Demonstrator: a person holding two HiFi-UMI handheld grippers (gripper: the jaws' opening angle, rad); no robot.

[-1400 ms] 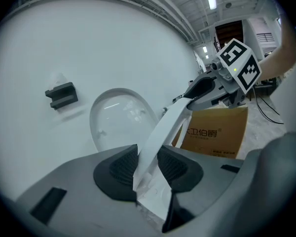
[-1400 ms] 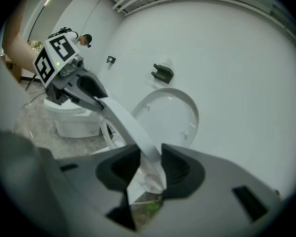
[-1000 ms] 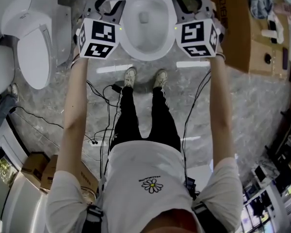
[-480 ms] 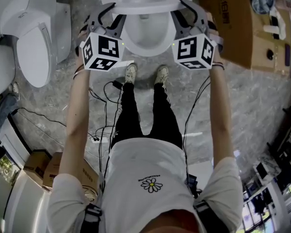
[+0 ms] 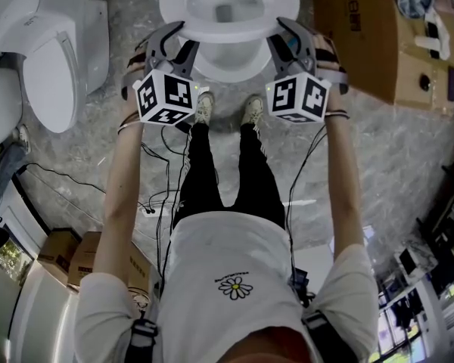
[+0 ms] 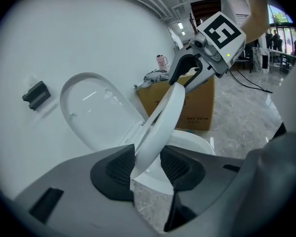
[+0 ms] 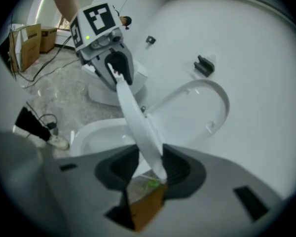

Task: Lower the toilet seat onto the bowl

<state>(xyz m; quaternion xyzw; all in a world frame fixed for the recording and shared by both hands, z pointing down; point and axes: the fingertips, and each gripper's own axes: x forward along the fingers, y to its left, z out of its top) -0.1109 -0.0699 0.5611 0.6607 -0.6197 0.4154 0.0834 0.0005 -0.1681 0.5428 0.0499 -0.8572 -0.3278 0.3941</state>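
Observation:
The white toilet seat [image 5: 225, 35] hangs half lowered, tilted over the bowl [image 5: 227, 68], with the lid [image 6: 91, 110] upright against the wall. My left gripper [image 5: 175, 38] and right gripper [image 5: 285, 35] flank its front rim. In the left gripper view the seat [image 6: 163, 117] runs between my left gripper's [image 6: 148, 166] pads, touching one with a gap at the other. The right gripper view shows the seat [image 7: 135, 115] between my right gripper's [image 7: 150, 166] pads, leaning on one pad. Both sets of jaws are opening.
A second toilet [image 5: 53, 59] stands to the left. A cardboard box [image 5: 363, 36] sits to the right of the bowl. Cables [image 5: 159, 195] trail over the marble floor by the person's shoes [image 5: 204, 112]. A dark fitting [image 6: 37, 95] is on the wall.
The seat has swung down toward the bowl, and both grippers have come down and toward the person with it.

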